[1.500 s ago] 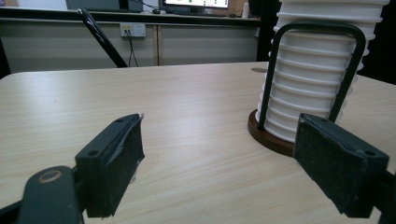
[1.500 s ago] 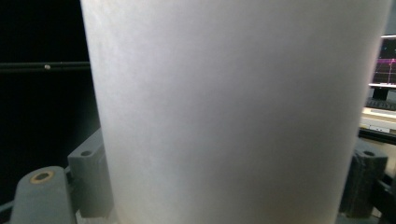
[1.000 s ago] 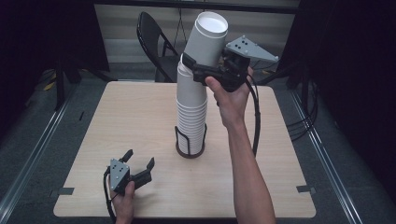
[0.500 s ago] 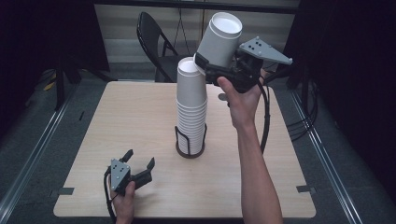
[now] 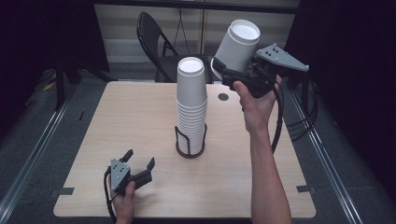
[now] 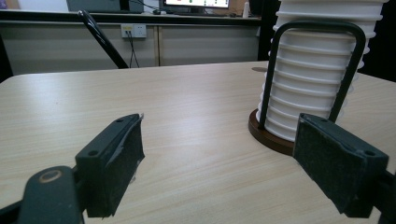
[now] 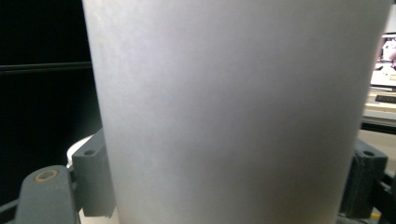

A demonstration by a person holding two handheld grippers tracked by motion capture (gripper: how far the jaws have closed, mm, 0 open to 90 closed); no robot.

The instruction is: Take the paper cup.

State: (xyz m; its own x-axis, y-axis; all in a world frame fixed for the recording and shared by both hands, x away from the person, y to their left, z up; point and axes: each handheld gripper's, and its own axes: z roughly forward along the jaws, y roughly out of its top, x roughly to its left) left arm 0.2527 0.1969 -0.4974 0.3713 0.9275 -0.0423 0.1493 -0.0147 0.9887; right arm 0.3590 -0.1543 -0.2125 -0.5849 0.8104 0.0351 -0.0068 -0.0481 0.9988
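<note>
High view, right hand-held gripper point(image 5: 227, 74) clamping tilted paper cup point(image 5: 237, 45), clear of stack point(image 5: 191, 105)

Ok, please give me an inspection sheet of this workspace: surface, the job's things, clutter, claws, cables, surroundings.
Surface: light wooden table, with a small dark round spot near the far edge.
Job's things: white paper cup held tilted in the air, apart from the cup stack; the stack stands upright in a black wire holder on a round brown base.
Clutter: nothing seen.
Claws: right claw shut on the cup's sides; left claw open, low over the near left part of the table, holding nothing.
Cables: black cable hangs from the right claw.
Surroundings: black folding chair beyond the far edge; dark floor.
</note>
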